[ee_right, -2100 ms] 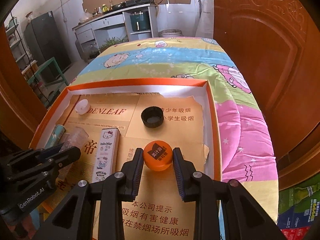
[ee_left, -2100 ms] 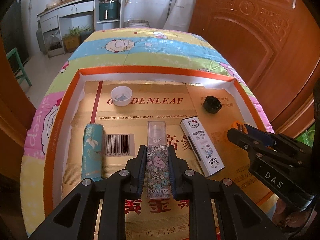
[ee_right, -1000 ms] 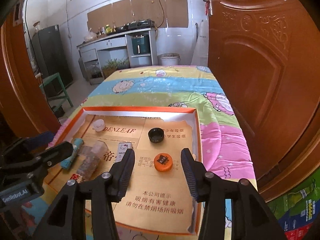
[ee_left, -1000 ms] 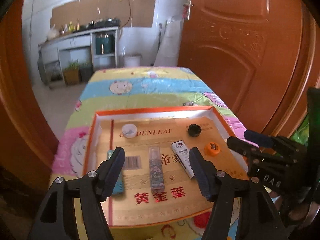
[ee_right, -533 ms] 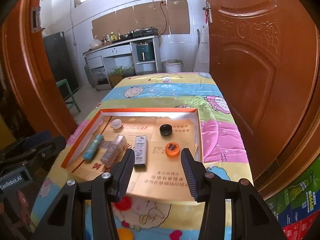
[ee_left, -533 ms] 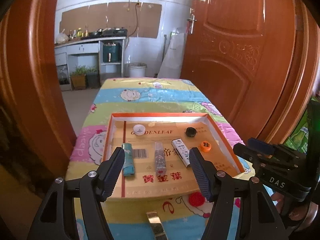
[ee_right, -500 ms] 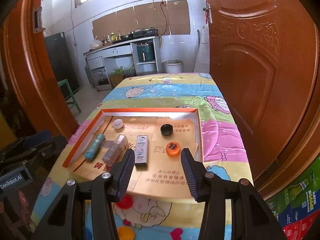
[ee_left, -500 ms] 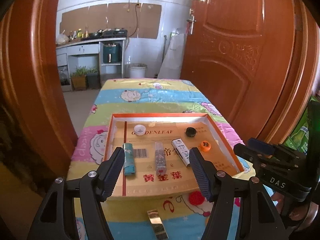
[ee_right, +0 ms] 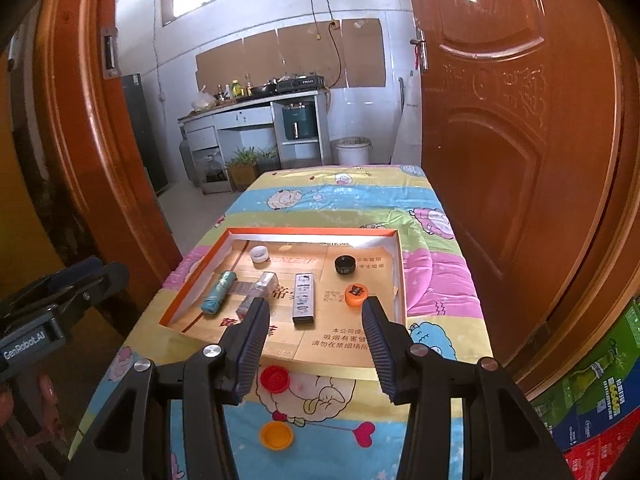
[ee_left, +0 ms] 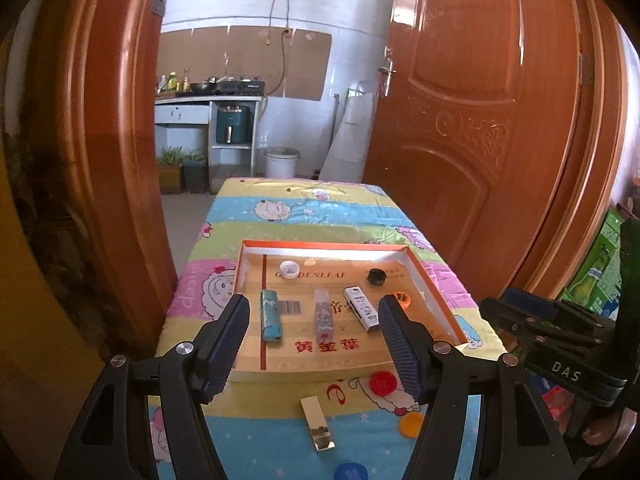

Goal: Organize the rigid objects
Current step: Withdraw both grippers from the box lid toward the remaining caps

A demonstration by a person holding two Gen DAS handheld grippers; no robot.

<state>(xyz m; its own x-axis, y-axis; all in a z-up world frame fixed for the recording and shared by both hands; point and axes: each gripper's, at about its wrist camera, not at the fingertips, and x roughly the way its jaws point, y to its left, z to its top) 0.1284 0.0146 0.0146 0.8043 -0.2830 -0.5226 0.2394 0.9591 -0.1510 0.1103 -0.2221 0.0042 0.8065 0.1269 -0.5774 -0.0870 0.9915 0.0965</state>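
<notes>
Since both my grippers, left gripper (ee_left: pixel 314 340) and right gripper (ee_right: pixel 312 344), are hanging open and empty, I'm eyeing the red cap (ee_right: pixel 275 379) just below my right fingertips: light, stiff, pinching its rim.

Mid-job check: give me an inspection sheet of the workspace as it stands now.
Surface: cartoon-print cloth table.
Job's things: orange-rimmed shallow cardboard tray holds white cap, black cap, orange cap, teal tube, clear floral tube, white cartoon box.
Clutter: outside the tray, red cap, yellow cap, gold clip, blue cap.
Grippers: left gripper open, empty; right gripper open, empty.
Cables: wall cable.
Surroundings: wooden doors, kitchen counter.
</notes>
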